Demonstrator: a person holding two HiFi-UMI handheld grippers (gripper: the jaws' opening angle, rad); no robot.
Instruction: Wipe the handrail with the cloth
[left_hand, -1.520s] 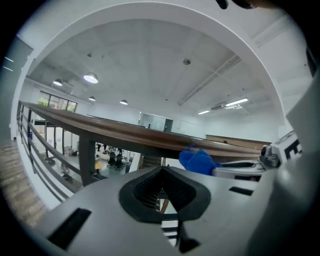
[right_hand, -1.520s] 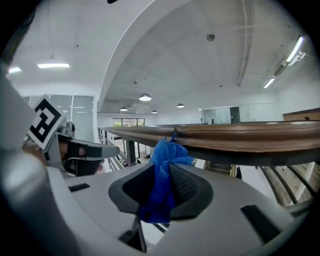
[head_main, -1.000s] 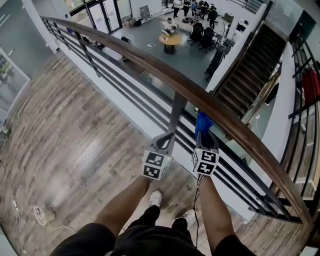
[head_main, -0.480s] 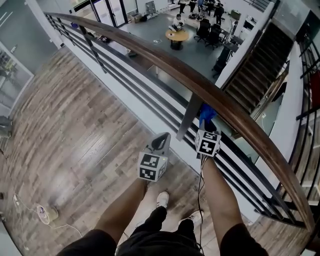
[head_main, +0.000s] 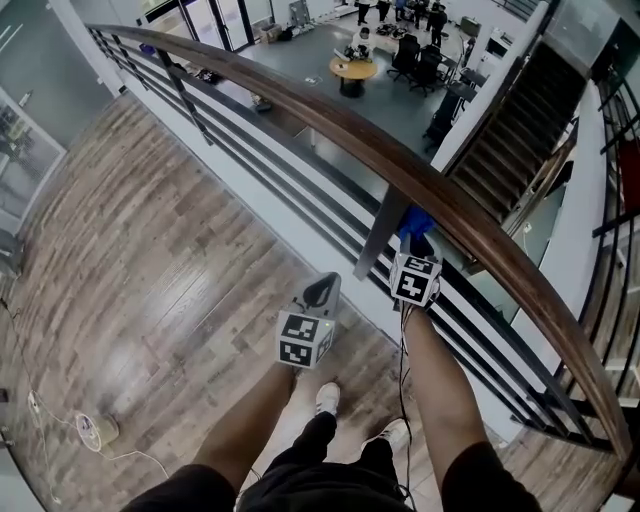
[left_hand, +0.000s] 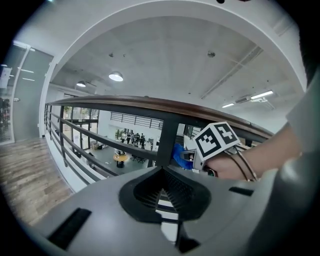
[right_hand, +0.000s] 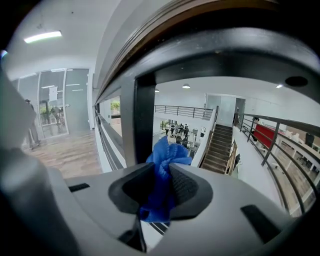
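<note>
The right gripper has its jaws clamped on a bunched blue cloth, held up just under the brown wooden handrail beside a dark railing post. The left gripper hangs lower over the wood-plank floor, apart from the rail, its jaws closed together on nothing
</note>
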